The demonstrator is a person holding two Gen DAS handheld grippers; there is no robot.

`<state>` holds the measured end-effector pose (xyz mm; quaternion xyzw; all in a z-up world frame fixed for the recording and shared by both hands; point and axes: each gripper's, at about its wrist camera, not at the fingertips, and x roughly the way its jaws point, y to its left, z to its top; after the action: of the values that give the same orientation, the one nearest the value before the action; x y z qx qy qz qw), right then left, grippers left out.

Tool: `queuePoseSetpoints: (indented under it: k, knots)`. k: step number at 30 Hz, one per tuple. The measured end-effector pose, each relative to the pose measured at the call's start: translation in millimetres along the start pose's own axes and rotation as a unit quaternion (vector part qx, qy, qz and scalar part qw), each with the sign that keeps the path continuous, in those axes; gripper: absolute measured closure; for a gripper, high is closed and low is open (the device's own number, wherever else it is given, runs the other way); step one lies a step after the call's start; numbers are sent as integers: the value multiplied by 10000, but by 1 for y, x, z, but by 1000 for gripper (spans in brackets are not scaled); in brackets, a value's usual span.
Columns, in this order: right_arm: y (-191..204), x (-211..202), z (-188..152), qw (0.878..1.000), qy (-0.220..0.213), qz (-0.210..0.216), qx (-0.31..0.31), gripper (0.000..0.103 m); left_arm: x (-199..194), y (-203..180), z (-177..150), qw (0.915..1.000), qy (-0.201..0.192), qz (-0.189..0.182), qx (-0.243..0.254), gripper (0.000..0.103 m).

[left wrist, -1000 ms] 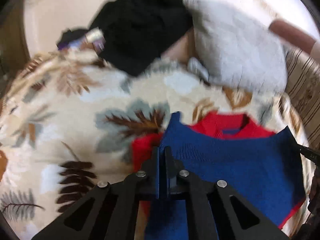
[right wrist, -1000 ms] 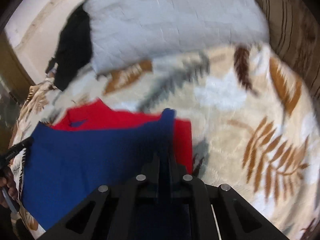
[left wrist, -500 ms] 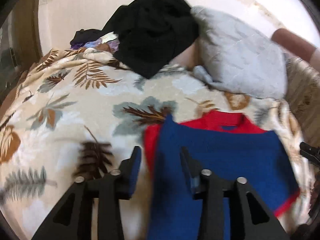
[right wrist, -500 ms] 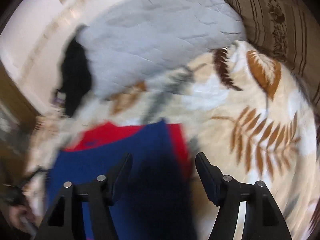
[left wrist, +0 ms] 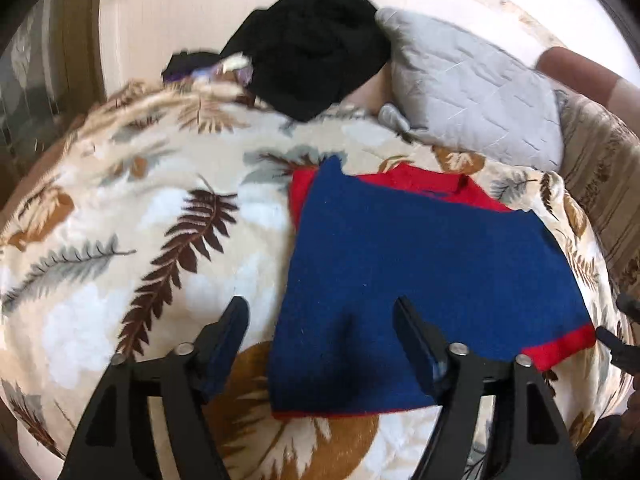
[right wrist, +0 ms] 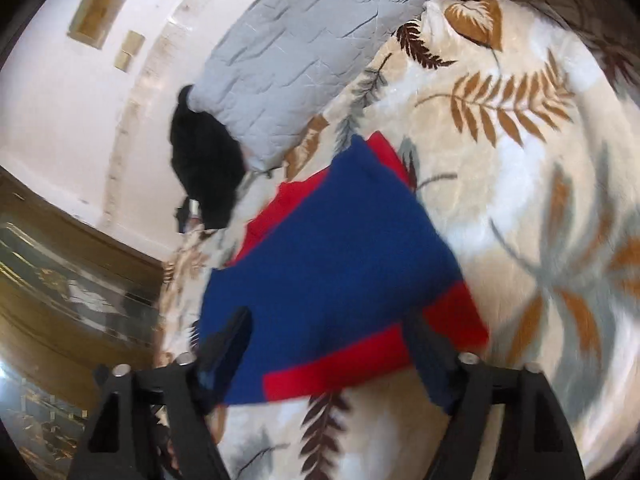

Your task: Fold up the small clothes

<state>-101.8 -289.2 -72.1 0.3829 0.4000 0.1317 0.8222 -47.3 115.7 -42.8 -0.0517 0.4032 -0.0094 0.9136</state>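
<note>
Both claws have let go. A second ago each was clamped on a blue edge of the garment; now the left claw and the right claw have just been opening and stand wide, pads clear of the cloth, nothing held.

The blue-and-red knitted top lies on the leaf-patterned blanket of the bed, its blue lower part folded up over the red upper part — a red collar shows beyond the far edge, and a red band at the near right corner.

Judgement: the first fold is laid and released. The far blue edge sits slightly askew, with a peak at one corner, so it may want smoothing — a further fold presumably remains.

A grey quilted pillow and a black garment lie beyond, untouched.
</note>
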Motion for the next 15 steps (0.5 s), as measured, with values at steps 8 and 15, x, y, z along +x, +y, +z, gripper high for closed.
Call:
queuePoseSetpoints:
  k: [8, 15]
  knots:
    - [-24, -9, -7, 9951, -101, 373, 911, 23, 3, -1, -8, 9992, 354, 54, -153, 16]
    - [-29, 18, -16, 9864, 136, 750, 1459, 23, -7, -36, 20, 9995, 219, -239, 23, 16]
